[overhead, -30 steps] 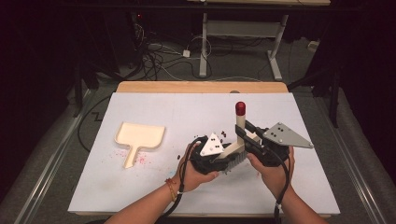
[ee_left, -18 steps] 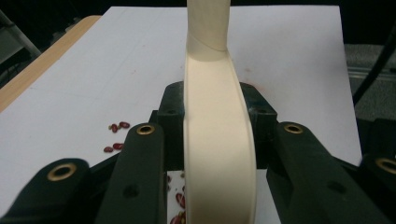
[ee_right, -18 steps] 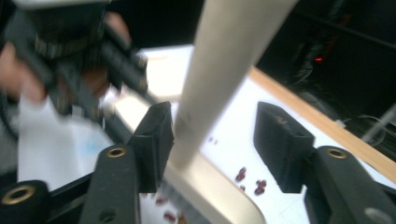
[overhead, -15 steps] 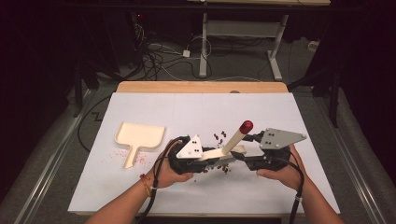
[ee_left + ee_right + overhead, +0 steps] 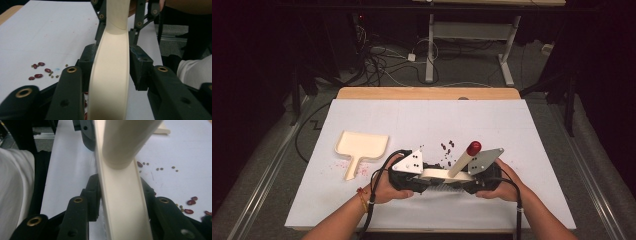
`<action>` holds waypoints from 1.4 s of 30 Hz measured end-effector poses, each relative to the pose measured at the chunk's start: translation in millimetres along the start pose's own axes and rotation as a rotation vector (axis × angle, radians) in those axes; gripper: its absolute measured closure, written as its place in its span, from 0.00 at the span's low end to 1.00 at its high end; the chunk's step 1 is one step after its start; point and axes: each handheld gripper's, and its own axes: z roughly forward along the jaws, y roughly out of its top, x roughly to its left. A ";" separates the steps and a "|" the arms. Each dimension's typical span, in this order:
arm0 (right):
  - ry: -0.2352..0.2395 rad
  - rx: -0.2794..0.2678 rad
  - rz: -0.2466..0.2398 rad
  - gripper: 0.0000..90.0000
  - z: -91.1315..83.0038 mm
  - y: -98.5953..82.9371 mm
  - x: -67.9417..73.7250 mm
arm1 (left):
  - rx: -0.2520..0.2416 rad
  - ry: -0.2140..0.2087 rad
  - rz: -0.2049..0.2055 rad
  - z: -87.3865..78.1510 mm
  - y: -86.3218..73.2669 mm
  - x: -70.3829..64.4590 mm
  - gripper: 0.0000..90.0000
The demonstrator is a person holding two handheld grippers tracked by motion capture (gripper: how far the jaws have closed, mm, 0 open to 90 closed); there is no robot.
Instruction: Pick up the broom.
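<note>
A cream brush [image 5: 436, 174] with a red-tipped handle [image 5: 473, 148] lies low over the white table near its front edge, handle slanting up to the right. My left gripper [image 5: 424, 180] is shut on the left end of the brush head, my right gripper [image 5: 465, 181] on the right end. In the left gripper view the cream brush back [image 5: 111, 75] runs between my jaws toward the other gripper. The right gripper view has the brush back [image 5: 122, 195] clamped, with the handle [image 5: 127, 142] rising above. Dark red and small green beans [image 5: 447, 148] lie scattered just behind the brush.
A cream dustpan [image 5: 361, 145] lies flat to the left, with pink specks around its handle. The white sheet [image 5: 412, 115] ends at a wooden table edge [image 5: 427, 93] at the back. More beans [image 5: 40, 71] [image 5: 191, 203] lie on the sheet beside the brush.
The brush came down from upright in the air to low over the table, its handle now slanting right. Both hands dropped toward the front edge and spread along the brush head.
</note>
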 end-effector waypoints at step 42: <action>-0.519 0.005 0.310 0.75 -59.1 -32.1 -56.5 | 0.147 0.567 -0.210 -82.6 -112.7 -20.2 0.22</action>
